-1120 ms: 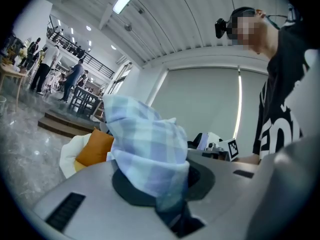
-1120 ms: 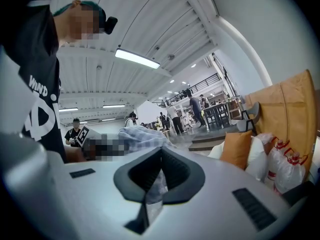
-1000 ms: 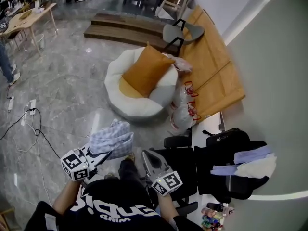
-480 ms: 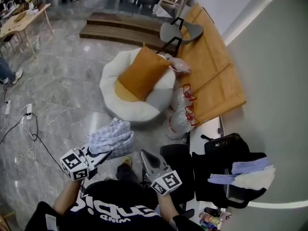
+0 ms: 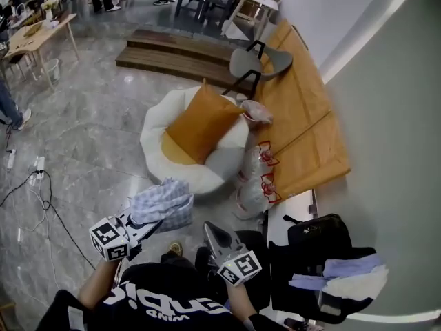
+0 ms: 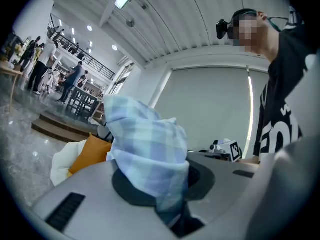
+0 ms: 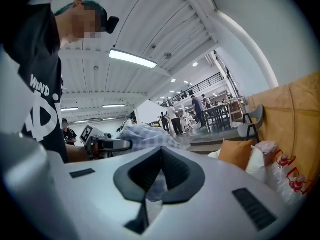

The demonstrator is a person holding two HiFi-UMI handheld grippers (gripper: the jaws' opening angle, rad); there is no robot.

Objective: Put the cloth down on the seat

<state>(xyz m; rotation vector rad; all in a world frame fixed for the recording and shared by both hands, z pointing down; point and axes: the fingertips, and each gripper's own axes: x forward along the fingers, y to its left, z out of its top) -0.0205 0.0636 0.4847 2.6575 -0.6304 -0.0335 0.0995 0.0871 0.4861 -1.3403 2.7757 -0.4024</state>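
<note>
Both grippers had drawn nearer the seat [image 5: 157, 123] than a second before, and its near edge now lay just past the cloth [image 5: 163, 203]. We saw the grey floor [image 5: 89, 129] all round. Cardboard sheets [image 5: 303, 109] leaned on the wall at two o'clock of the seat. The white seat itself carried an orange cushion [image 5: 201, 121] propped on top. Plastic bags [image 5: 251, 185] stood at its four o'clock. We found the checked cloth off the seat, in the air at its six o'clock, bunched up and pinched fast in the left gripper [image 5: 146, 221]. At three o'clock of that one, the right gripper [image 5: 209, 227] had its jaws together on nothing.
</note>
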